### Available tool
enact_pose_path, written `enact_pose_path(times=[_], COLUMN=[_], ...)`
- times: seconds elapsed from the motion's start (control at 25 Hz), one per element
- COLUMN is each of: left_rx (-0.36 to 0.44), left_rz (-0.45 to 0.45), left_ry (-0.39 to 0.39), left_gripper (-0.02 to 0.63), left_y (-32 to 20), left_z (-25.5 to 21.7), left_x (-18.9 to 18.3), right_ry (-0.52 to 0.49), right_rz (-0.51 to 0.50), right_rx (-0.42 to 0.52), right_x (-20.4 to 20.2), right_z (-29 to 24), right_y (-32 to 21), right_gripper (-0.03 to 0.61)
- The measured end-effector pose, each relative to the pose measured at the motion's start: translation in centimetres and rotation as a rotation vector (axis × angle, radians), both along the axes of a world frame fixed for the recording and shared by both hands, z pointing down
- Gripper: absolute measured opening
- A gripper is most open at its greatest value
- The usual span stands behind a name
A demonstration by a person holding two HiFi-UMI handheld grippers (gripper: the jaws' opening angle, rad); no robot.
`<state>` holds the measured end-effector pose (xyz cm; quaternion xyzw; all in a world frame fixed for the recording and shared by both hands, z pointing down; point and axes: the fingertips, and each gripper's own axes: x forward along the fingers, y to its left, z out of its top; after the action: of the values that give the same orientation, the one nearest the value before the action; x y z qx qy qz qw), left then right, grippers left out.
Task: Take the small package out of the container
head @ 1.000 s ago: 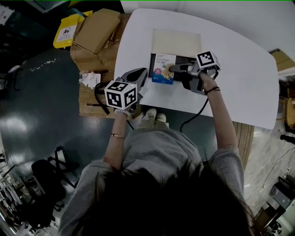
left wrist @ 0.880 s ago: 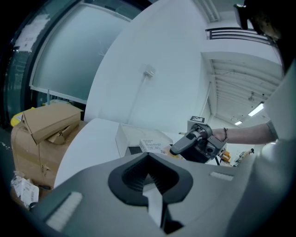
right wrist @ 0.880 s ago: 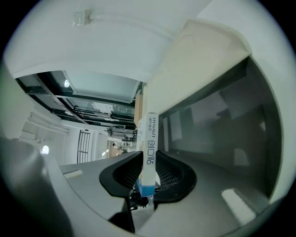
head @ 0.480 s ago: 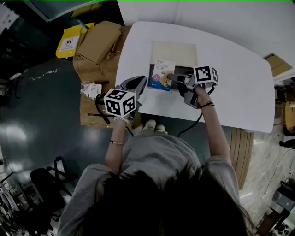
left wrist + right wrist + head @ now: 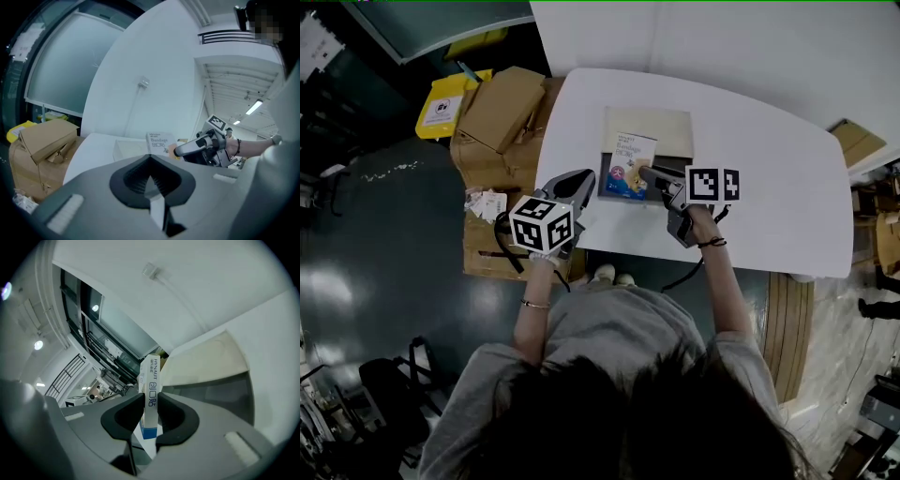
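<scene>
Where I hold the package (image 5: 628, 161): upright in the right gripper (image 5: 649, 173), over the left end of the container (image 5: 673, 160). I cannot tell whether its bottom edge still touches the container.
Right gripper (image 5: 150, 404): jaws clamped on the narrow sides of the package (image 5: 150, 394), which sticks out above and below them.
Left gripper (image 5: 581, 180): jaws together with nothing between them (image 5: 150, 159). It is off the near left edge of the table (image 5: 769, 141), near the package but apart from it.
Container: dark and shallow on the white table, to the right of the package in my right gripper view (image 5: 220, 390).
Panel (image 5: 661, 127): cream and flat, just far of the container and touching it.
Boxes (image 5: 492, 89): brown cardboard stacked on the floor against the table's left edge.
Yellow sign (image 5: 442, 105): far left beyond the boxes; its label is too small to read.
Papers (image 5: 485, 202): loose on the near box.
Cable (image 5: 680, 272): hangs from the right gripper over the table's near edge.
Writing: "Bandage" on the package face (image 5: 159, 142). "HYNAUT" and Chinese characters run along its edge.
</scene>
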<state>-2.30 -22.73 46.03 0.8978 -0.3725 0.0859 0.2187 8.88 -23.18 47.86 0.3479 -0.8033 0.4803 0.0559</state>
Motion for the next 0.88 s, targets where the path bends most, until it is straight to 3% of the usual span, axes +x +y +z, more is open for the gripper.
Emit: enact_pose_path(times=[0.48,0.88], left_rx=[0.078,0.131], left_rz=[0.011,0.023], left_ry=[0.011,0.022], left_gripper=[-0.011,-0.011], left_y=[-0.8,-1.0], left_z=[-2.8,-5.1], left_x=[0.1,0.3], right_ry=[0.040,0.102], right_rz=[0.084,0.136], right_rx=[0.293,0.462], right_x=[0.6,1.2], right_z=[-4.4,-7.5], right_y=[-0.7,-0.6], right_gripper=[0.106,0.107])
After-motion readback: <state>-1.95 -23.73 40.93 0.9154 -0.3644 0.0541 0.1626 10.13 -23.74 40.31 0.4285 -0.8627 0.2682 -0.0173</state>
